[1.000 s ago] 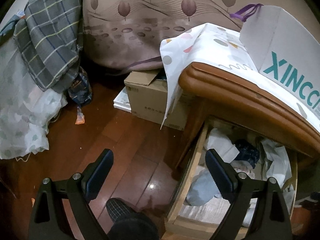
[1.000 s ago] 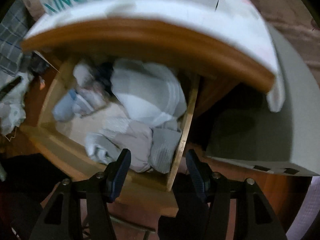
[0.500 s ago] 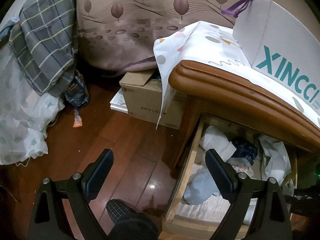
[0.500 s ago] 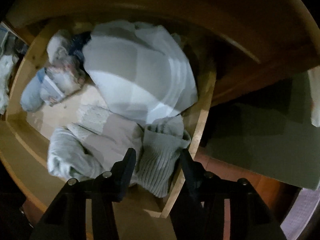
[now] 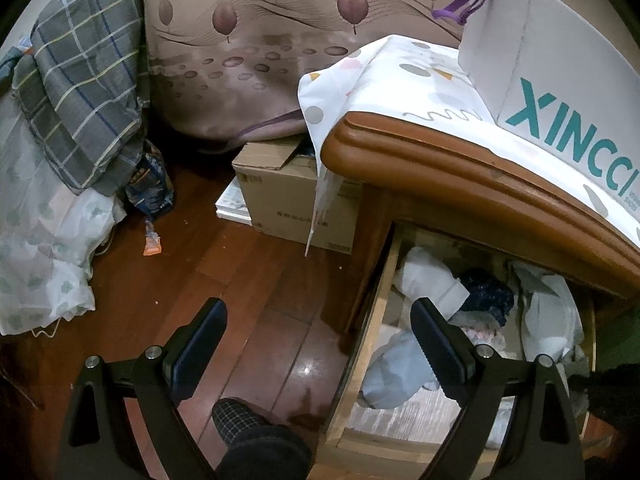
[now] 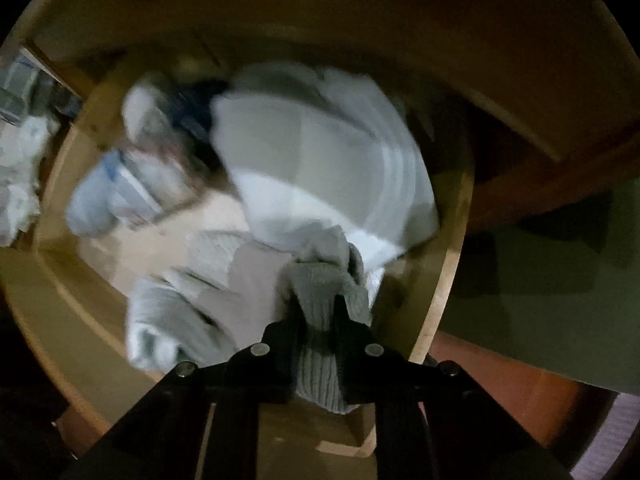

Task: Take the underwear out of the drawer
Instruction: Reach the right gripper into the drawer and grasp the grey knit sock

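Large teal capitals reading "XINCCI" run across the side of a white cardboard box (image 5: pixel 560 92) that stands on the cloth-covered top of the brown wooden cabinet (image 5: pixel 460 176) — smaller teal print beside the last letter is too small to make out. The brown corrugated carton (image 5: pixel 288 200) on the floor bears a line of dark printed characters on its front face — too fine to read.
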A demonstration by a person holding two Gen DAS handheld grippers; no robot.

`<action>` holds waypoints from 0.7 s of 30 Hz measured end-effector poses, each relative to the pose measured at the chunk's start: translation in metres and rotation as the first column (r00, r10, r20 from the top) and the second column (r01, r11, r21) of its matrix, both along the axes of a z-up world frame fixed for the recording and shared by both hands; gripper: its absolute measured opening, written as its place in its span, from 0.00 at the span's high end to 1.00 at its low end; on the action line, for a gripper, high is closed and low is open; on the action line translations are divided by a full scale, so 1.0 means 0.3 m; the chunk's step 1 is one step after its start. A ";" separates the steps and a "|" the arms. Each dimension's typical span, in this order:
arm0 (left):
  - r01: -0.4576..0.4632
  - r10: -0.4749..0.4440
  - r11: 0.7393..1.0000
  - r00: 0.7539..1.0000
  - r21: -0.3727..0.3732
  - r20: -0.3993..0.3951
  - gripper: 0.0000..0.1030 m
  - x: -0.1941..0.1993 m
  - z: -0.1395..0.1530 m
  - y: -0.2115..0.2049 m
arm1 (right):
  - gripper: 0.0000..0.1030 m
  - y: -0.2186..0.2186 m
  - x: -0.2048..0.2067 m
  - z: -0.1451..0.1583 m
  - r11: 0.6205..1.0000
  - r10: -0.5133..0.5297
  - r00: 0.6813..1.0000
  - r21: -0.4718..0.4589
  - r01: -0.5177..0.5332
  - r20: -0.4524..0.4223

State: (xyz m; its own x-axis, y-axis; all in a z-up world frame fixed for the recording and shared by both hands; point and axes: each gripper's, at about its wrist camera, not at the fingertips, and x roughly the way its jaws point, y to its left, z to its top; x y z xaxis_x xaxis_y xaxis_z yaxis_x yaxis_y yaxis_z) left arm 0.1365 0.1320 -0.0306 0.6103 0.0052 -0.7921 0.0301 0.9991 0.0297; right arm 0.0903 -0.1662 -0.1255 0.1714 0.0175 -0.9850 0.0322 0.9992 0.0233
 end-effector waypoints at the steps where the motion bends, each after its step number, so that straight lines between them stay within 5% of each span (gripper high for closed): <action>1: 0.002 -0.002 1.000 1.000 0.005 0.001 0.11 -0.002 -0.001 -0.005 | 0.87 -0.003 -0.003 0.023 1.000 -0.003 1.000 0.028 0.003 0.019; 3: 0.007 -0.007 1.000 1.000 0.014 0.001 0.11 -0.004 -0.002 -0.010 | 0.87 -0.003 -0.008 0.056 0.998 0.001 0.998 0.060 -0.005 0.056; 21: 0.073 -0.073 0.996 0.997 0.046 -0.014 0.11 -0.009 -0.030 -0.067 | 0.65 -0.025 0.032 -0.166 0.987 0.132 0.982 -0.079 -0.143 -0.133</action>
